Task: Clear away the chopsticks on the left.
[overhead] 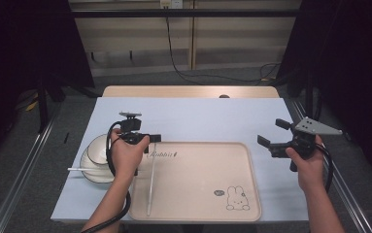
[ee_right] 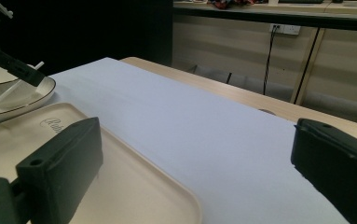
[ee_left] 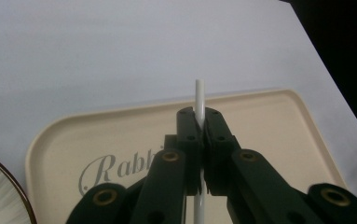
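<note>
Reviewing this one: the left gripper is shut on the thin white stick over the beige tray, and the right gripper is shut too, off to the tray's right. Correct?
Not quite. The right gripper is open; the right gripper view shows its jaws wide apart. The left gripper is indeed shut on the thin white stick over the beige tray.

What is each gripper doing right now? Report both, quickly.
Left gripper: shut on the white stick, over the tray.
Right gripper: open, holding nothing.

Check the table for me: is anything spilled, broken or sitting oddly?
Nothing spilled or broken. The left gripper is shut on a white straw that slants down onto the tray. A second straw pokes out past the bowl. The right gripper hovers open.
</note>
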The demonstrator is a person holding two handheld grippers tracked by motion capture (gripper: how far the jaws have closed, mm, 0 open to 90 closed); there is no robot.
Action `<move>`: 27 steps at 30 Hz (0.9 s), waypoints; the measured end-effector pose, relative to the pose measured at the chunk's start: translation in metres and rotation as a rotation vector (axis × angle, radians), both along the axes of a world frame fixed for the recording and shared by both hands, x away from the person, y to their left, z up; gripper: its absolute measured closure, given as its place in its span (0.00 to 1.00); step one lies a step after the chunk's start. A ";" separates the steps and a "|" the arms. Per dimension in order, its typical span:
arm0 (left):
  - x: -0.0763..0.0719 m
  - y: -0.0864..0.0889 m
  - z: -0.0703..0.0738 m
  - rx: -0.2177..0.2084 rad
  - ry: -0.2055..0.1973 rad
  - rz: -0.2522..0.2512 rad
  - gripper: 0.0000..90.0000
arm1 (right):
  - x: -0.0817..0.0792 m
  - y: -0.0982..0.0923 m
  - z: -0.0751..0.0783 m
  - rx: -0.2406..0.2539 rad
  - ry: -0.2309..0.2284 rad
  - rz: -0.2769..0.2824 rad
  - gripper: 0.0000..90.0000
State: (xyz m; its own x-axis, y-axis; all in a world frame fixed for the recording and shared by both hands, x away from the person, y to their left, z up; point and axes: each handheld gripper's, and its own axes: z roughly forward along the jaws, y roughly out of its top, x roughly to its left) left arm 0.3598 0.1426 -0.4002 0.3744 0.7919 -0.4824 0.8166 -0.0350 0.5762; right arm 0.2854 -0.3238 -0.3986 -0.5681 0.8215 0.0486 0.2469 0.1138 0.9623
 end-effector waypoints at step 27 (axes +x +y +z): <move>0.014 -0.005 -0.035 0.046 0.122 0.067 0.96 | 0.000 0.001 0.000 0.005 0.000 0.011 0.02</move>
